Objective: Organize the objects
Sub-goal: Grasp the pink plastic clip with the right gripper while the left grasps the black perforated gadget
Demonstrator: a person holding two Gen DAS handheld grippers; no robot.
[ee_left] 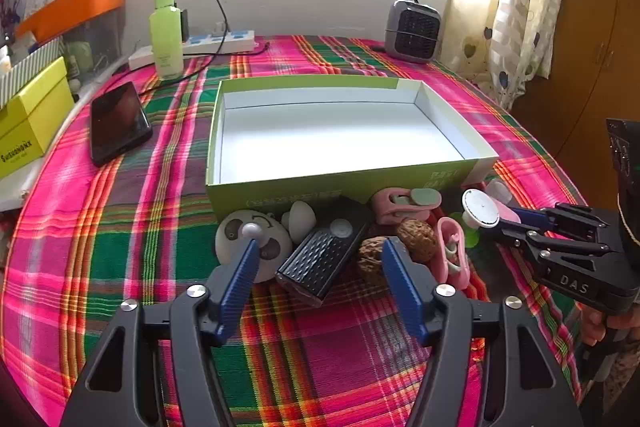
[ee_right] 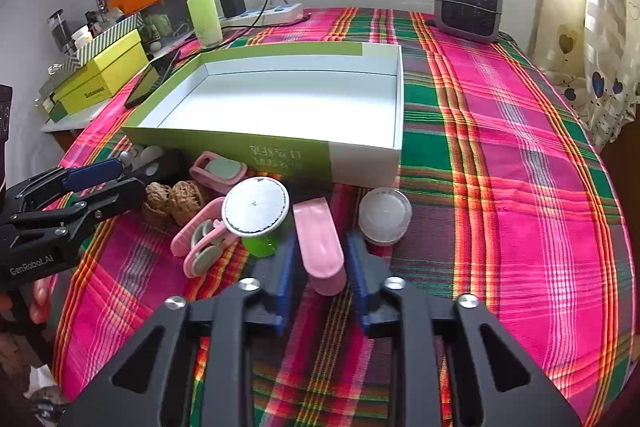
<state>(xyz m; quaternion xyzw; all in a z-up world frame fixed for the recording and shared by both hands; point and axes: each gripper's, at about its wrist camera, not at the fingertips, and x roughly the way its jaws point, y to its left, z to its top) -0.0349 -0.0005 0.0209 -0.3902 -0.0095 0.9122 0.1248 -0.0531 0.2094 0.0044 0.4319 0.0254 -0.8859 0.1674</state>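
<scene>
Only our right wrist view shows the right gripper [ee_right: 320, 263] clamped on a pink case [ee_right: 320, 247]. Our left gripper [ee_left: 316, 259] stands partly open, holding nothing, its fingers straddling a black box [ee_left: 324, 251] and a walnut [ee_left: 370, 259]. Beyond lies the empty green tray [ee_left: 280, 191].

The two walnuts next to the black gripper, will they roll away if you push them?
Probably a little. The walnuts look round and bumpy, so they may wobble rather than roll far. The checked tablecloth looks soft, which should slow them. Their shells look hard, so a grip likely won't crush them.
</scene>
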